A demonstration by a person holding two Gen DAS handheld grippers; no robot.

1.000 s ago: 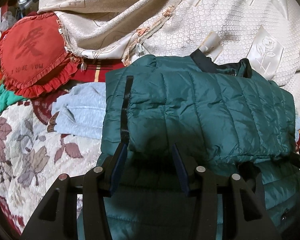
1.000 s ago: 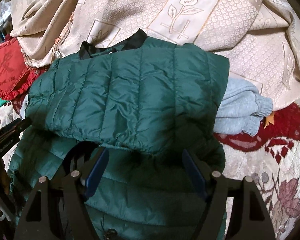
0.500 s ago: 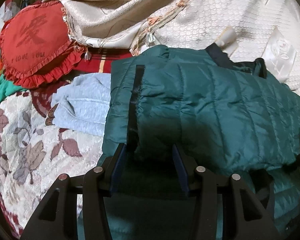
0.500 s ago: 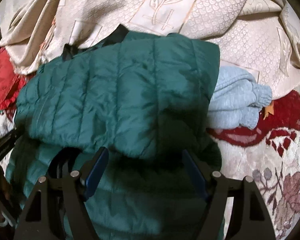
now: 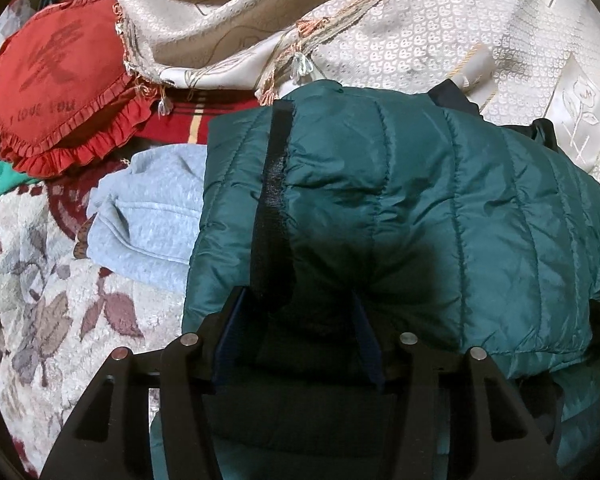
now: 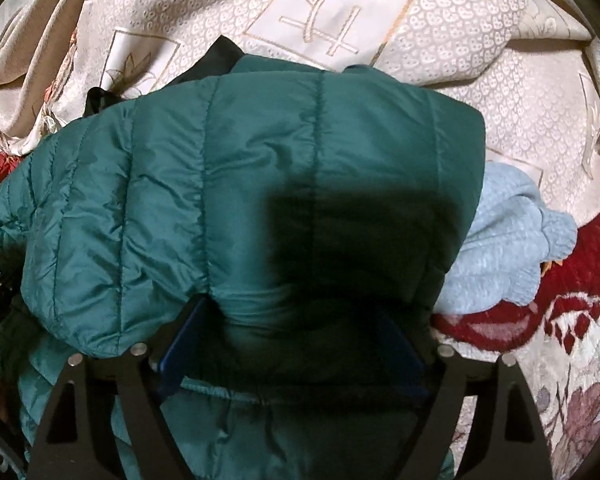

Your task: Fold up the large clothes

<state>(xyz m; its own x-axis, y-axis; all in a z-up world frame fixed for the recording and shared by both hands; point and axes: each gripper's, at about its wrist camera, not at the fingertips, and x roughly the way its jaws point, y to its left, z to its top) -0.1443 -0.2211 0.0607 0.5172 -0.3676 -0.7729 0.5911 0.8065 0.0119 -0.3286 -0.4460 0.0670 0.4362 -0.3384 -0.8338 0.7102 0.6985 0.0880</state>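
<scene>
At 6 o'clock of the left wrist view, the left gripper (image 5: 296,320) has its blue-padded fingers (image 5: 228,332) apart, straddling the near edge of the dark green quilted puffer jacket (image 5: 440,208); a black zipper strip (image 5: 274,200) runs from 12 toward 6 straight into the gap. The jacket lies centre to 3 o'clock on the floral cream-and-maroon bedspread (image 5: 32,304), its top layer already doubled toward the far side. At 9 o'clock a pale blue knitted garment (image 5: 148,224) touches the jacket's flank; a red frilled heart cushion (image 5: 56,80) sits at 10, a cream embossed quilt (image 5: 400,40) at 12. Right wrist view: the right gripper (image 6: 292,344) is likewise spread, tongs either side of a puffed fold edge at 6 o'clock, not clamped that I can see; shadow hides the contact. Judgement: step in hand is gripping this folded edge for the next fold. Do it well by pinching both layers together, closing both tongs evenly, lifting level, and keeping clear of the blue knit at 3 o'clock.
</scene>
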